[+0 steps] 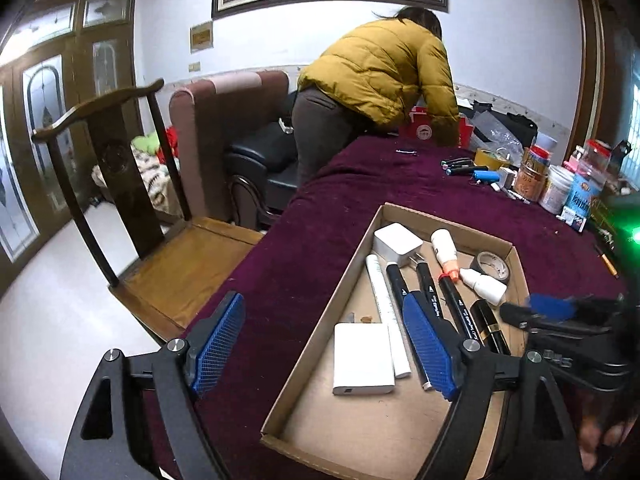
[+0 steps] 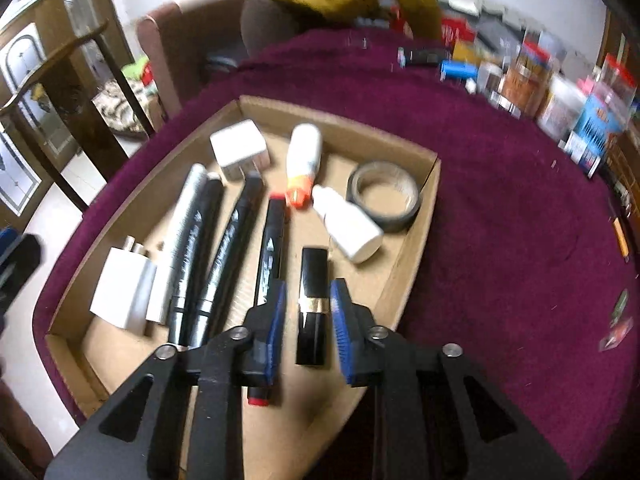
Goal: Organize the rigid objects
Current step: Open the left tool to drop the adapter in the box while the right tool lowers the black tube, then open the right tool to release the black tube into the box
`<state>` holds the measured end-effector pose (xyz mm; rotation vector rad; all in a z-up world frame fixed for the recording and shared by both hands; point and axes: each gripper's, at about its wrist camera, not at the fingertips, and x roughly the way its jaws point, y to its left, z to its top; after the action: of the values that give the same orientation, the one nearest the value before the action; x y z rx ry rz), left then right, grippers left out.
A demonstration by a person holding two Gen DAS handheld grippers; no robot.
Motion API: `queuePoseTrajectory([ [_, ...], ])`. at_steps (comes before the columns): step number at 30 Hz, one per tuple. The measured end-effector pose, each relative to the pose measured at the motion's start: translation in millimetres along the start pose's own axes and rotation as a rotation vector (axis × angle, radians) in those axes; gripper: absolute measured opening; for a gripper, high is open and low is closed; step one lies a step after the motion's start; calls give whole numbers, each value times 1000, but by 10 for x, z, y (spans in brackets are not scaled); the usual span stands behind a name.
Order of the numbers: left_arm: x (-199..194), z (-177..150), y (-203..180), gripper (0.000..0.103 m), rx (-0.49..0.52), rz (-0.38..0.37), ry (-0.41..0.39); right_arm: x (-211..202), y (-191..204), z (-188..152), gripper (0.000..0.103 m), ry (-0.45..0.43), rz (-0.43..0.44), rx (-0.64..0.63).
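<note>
The right gripper is hovering low over the cardboard tray, its fingers parted a little on either side of a black lipstick tube with a gold band. The blue pads are standing just clear of the tube's sides, so nothing is being gripped; the tube is lying flat on the tray floor, at the right end of a row of black markers. This looks like the release step: the lipstick is being left in line with the pens.

The left gripper is hanging over the tray's left edge with its fingers spread wide and empty. A white power bank and a white pen are lying below and between them, untouched.

Also resting in the tray are a white charger plug, a white glue bottle with an orange cap, a small dropper bottle and a roll of tape.

More loose items are waiting at the far side of the maroon tabletop, beside jars and boxes. The next move probably calls for lifting the right gripper straight up, clear of the tube without nudging it, then reaching for one of those.
</note>
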<state>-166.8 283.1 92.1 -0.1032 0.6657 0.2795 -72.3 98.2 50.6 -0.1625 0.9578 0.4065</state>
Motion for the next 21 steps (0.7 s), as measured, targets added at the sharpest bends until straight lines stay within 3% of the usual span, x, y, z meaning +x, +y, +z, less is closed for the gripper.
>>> queuePoseTrajectory([
  [3, -57, -10, -90, 77, 22, 31, -22, -223, -54, -47, 54, -93, -24, -11],
  [8, -105, -14, -267, 78, 60, 51, -24, -437, -127, -117, 54, -169, -62, -26],
  [21, -191, -51, -746, 78, 167, 50, 9, -467, -570, -303, 54, -152, -53, 53],
])
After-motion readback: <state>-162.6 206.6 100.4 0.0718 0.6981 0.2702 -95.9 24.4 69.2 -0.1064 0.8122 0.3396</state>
